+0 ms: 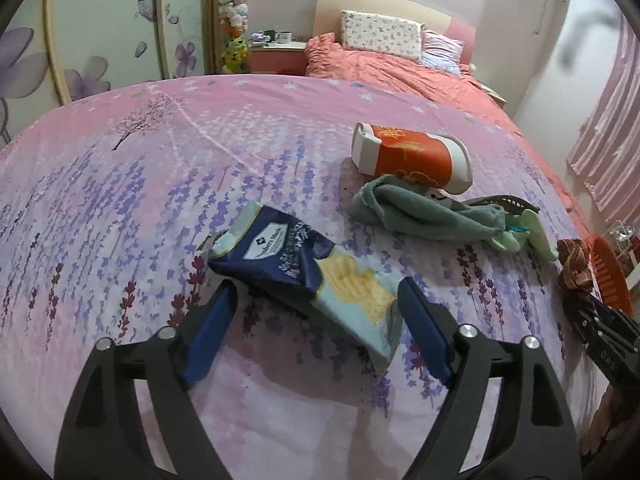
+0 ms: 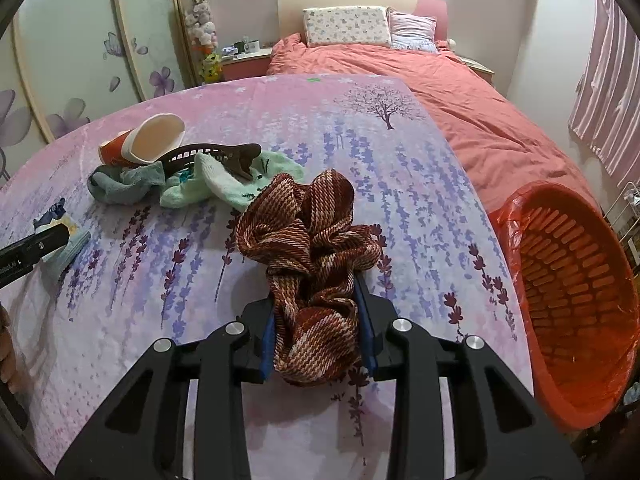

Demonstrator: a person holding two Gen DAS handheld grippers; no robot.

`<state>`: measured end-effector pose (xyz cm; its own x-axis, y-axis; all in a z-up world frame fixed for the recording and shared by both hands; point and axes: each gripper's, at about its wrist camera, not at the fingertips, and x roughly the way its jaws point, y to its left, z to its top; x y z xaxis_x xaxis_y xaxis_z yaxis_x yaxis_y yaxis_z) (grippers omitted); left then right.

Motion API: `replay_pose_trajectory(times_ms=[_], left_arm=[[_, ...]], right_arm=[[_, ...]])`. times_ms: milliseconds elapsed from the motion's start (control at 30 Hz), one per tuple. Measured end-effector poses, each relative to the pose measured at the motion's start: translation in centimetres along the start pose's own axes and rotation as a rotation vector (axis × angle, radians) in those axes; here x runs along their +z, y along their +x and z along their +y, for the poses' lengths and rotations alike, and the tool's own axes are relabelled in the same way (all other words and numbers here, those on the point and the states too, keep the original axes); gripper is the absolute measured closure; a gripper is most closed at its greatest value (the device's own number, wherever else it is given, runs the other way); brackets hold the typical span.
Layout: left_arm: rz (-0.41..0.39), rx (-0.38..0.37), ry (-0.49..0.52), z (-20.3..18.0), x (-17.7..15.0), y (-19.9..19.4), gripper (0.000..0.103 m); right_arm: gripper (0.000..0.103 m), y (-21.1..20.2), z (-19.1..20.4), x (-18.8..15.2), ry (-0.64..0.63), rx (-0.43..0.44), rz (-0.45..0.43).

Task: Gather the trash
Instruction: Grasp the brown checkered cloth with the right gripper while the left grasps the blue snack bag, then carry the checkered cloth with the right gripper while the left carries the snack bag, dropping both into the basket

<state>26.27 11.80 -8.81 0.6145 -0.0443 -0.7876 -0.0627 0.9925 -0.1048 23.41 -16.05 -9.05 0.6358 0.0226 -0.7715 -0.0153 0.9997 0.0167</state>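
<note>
1. Left gripper (image 1: pixel 316 312): jaws stood wide, a crumpled snack bag (image 1: pixel 304 276) lying loose between them on the bedsheet (image 1: pixel 120 200).
2. Right gripper (image 2: pixel 318 328): clamped on a brown woven scrunchie (image 2: pixel 312 256).
3. Red basket (image 2: pixel 576 300): beside the bed's edge, at right.

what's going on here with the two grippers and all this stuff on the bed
A person is clearing a bed with a gripper in each hand. The right gripper is shut on a brown scrunchie, with a red basket on its right. The left gripper is open around a blue snack bag. A cup, socks and a hair clip lie untouched.
</note>
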Motion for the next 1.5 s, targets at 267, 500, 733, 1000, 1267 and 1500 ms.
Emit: replay_pose_trajectory(times_ms=[267,500,733,1000,1267,1500], left_arm=[[0.019,0.027,0.051,-1.6,2.3,1.9,0.029],[0.033,0.092,0.046,-0.9,2.6,2.1,0.032],[0.029,0.102,0.006,-1.2,2.8,2.9,0.033],[0.010,0.057,0.096,-1.1,1.7,1.8,0.060],[0.003,0.065,0.100,0.1,0.3,0.8,0.052],[-0.007,0.069,0.073,0.2,0.4,0.6,0.068]], right_arm=[[0.070,0.1,-0.1,0.1,0.003,0.005,0.000],[0.070,0.1,-0.1,0.1,0.003,0.006,0.000],[0.070,0.1,-0.1,0.1,0.004,0.008,0.000],[0.070,0.0,-0.2,0.0,0.008,0.013,0.000],[0.070,0.0,-0.3,0.1,0.006,0.012,0.000],[0.076,-0.3,-1.5,-0.1,0.056,0.070,-0.018]])
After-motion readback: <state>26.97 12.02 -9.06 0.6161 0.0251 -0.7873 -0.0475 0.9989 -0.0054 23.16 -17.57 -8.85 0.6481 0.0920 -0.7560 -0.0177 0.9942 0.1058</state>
